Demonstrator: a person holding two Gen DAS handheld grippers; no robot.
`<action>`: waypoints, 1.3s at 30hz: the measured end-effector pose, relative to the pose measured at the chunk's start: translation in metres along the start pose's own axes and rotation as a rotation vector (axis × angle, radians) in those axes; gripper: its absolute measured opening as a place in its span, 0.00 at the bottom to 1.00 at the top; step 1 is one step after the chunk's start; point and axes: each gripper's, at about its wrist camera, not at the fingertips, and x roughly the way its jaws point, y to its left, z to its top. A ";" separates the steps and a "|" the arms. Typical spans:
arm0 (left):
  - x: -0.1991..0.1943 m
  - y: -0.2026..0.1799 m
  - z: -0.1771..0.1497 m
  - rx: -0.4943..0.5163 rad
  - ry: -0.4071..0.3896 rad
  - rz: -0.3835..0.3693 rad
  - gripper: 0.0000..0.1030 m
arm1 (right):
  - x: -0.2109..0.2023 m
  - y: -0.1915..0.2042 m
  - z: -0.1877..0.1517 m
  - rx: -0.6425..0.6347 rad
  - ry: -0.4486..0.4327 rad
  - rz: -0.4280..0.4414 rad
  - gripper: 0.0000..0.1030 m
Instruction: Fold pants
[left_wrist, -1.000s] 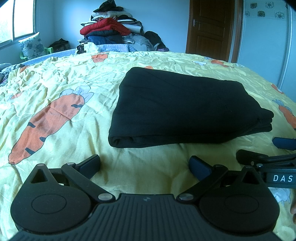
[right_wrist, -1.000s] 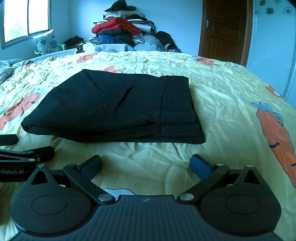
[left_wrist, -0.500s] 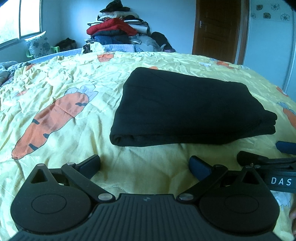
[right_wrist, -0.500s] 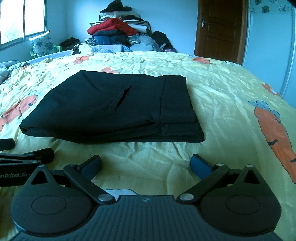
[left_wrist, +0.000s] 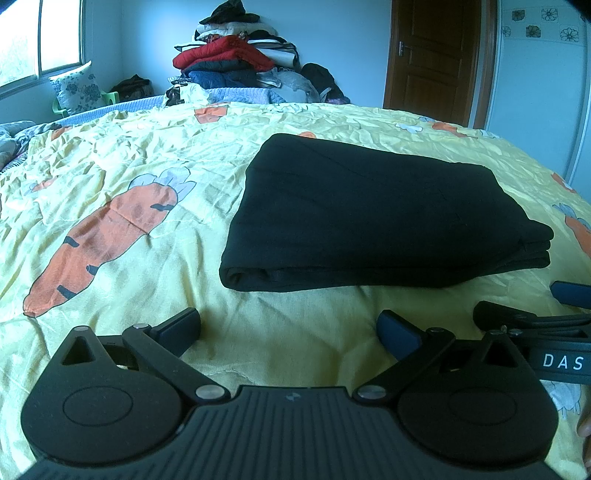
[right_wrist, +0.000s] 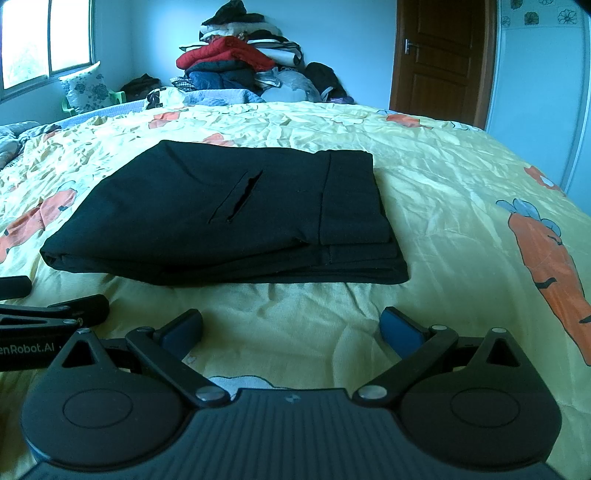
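Both grippers spread and empty just short of the folded pants.

Nearest, the left gripper (left_wrist: 290, 326) and the right gripper (right_wrist: 291, 326) hang side by side low over the bedspread (left_wrist: 122, 173), jaws wide apart and holding nothing, which suggests the folding is done and the tools are clear of the cloth. Just ahead of both lies the pants (right_wrist: 229, 218), a flat black rectangle: rolled fold toward the left gripper, stacked layered edges toward the right gripper, pocket slit on top. Nothing stands between the grippers and the bundle, only wrinkled yellow cover with printed carrots. Far beyond, a pile of clothes (left_wrist: 236, 62) sits past the bed's far edge, a pillow (right_wrist: 83, 90) to the left by the window, a wooden door (right_wrist: 441, 59) ahead to the right.
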 end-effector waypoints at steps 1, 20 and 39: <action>0.000 0.001 0.000 0.000 0.000 0.000 1.00 | 0.000 0.000 0.000 0.000 0.000 0.000 1.00; 0.000 0.001 0.000 0.001 0.001 0.003 1.00 | 0.000 0.000 0.000 0.000 0.000 -0.001 1.00; -0.003 0.005 0.001 -0.112 0.004 0.179 1.00 | 0.000 0.000 0.000 0.000 0.000 -0.001 1.00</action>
